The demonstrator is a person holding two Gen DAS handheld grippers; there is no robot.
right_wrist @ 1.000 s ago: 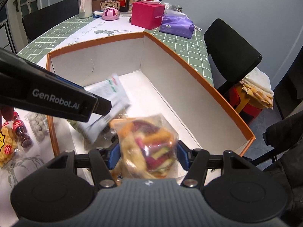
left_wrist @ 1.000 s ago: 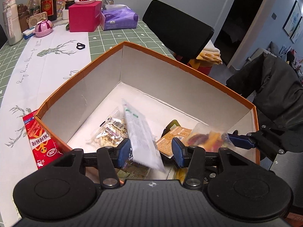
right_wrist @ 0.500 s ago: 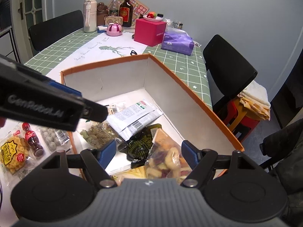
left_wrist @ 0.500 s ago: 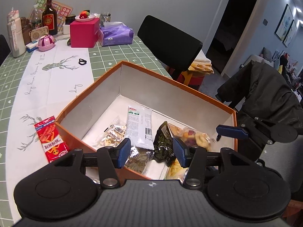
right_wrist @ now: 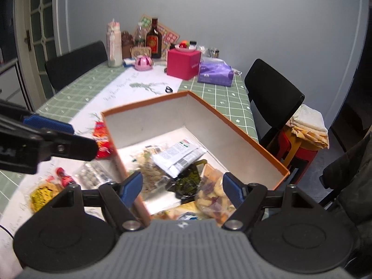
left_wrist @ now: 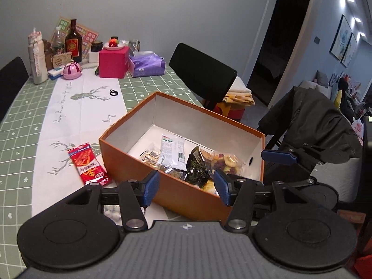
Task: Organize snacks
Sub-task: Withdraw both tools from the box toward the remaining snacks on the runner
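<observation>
- green checked table (left_wrist: 21,107) runs bare toward its far end.
- orange box (left_wrist: 186,194) sits near the front edge; its far half is bare floor.
- white packet (left_wrist: 173,151) and mixed chips bag (left_wrist: 226,160) lie inside.
- red packet (left_wrist: 88,164) lies just left, outside.
- left gripper (left_wrist: 187,184) and right gripper (right_wrist: 182,187): fingers spread wide, holding nothing.

The orange box (left_wrist: 176,186) stands open just ahead of the tool, holding a white packet (left_wrist: 173,151), a dark green packet (left_wrist: 195,169) and a clear fruit-chip bag (left_wrist: 226,161). A red packet (left_wrist: 88,164) lies flat left of it.
</observation>
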